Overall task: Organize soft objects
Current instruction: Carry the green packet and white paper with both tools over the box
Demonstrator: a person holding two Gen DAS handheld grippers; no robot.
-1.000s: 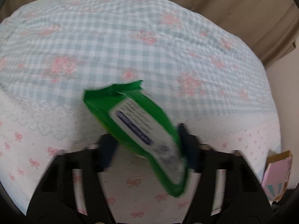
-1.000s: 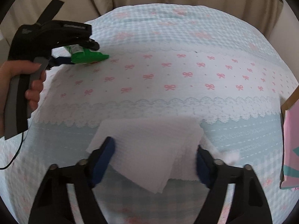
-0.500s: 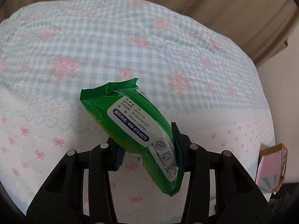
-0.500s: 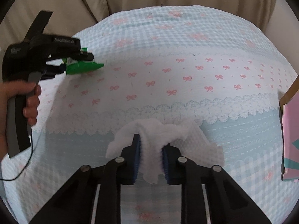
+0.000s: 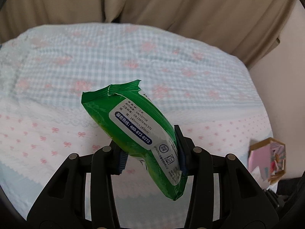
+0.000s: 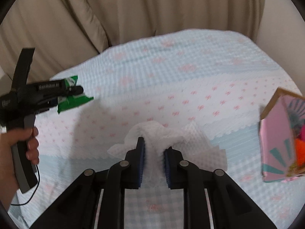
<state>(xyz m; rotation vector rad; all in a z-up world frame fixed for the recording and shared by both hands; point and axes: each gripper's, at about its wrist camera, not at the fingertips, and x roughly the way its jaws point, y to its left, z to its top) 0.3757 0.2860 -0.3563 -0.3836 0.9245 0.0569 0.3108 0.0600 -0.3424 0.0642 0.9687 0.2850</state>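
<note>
A green plastic pack of wet wipes with a white printed label (image 5: 137,131) is clamped between the blue-padded jaws of the left gripper (image 5: 150,156) and is held tilted, its crimped far end pointing up and to the left, above the bed. Below it, a bedspread of pale blue gingham with pink flowers and a white band of pink bows (image 5: 57,72) is spread, edged by lace. In the right wrist view, a crumpled white waffle-textured cloth (image 6: 171,137) is pinched between the narrowly closed jaws of the right gripper (image 6: 154,152); the cloth's loose edges are draped to both sides, at the near edge of the white band. The left gripper and its green pack are seen at the far left of that view, gripped by a bare hand (image 6: 17,152). A pink cardboard box with teal rays (image 6: 280,139) is seen at the right edge of the bed, with beige curtains (image 6: 133,9) hanging beyond the far side.
</note>
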